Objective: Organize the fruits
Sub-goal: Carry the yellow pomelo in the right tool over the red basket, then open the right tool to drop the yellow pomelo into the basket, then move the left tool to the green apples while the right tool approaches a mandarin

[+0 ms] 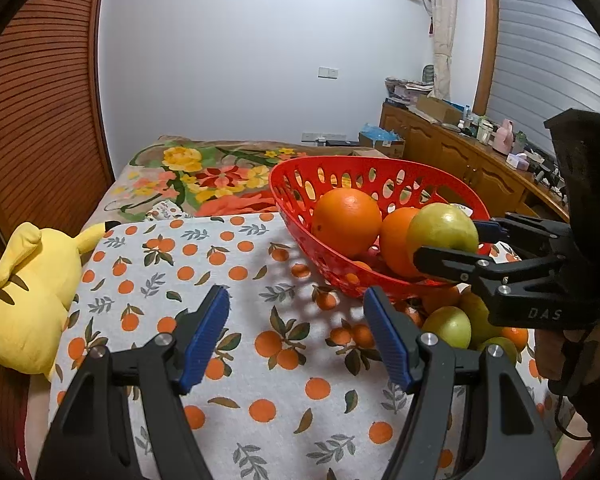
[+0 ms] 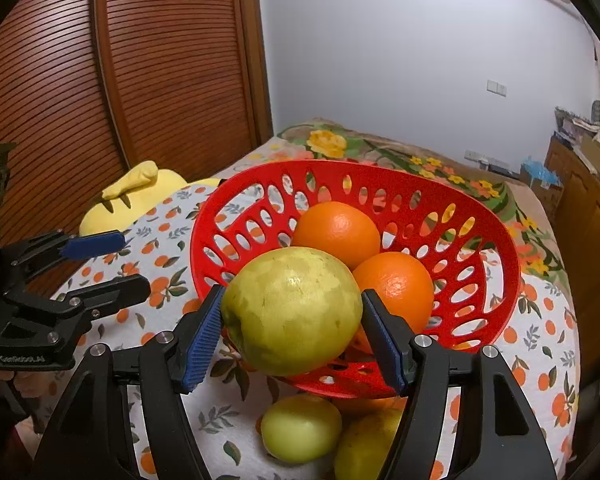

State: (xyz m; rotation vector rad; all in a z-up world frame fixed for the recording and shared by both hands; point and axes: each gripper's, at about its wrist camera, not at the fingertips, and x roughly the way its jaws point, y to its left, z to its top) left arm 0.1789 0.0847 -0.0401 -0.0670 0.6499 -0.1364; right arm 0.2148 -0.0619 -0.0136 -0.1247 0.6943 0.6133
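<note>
Red basket (image 2: 496, 248): glossy moulded plastic, bowl-shaped, wall pierced with oval holes; stands on a tabletop under a matte cloth (image 1: 236, 248) printed with oranges and leaves.

Inside the basket: two oranges (image 2: 336, 232) (image 2: 398, 284), round, dimpled shiny peel, touching each other.

Just in front of the basket, on the cloth: loose pale-green fruits (image 2: 300, 428), smooth and round, with more orange ones behind them in the left wrist view.

Right hand-held gripper (image 2: 292, 316): black frame, blue ribbed pads; about half open, pads pressed on both sides of a large green-yellow fruit (image 2: 292, 308), mottled waxy skin, held above the basket's near rim.

Left hand-held gripper (image 1: 296, 328): same build, about half open, nothing between its pads, to the left of the basket above the cloth.

Left of the basket, past the cloth's edge: yellow plush toy (image 1: 32, 292), soft.
</note>
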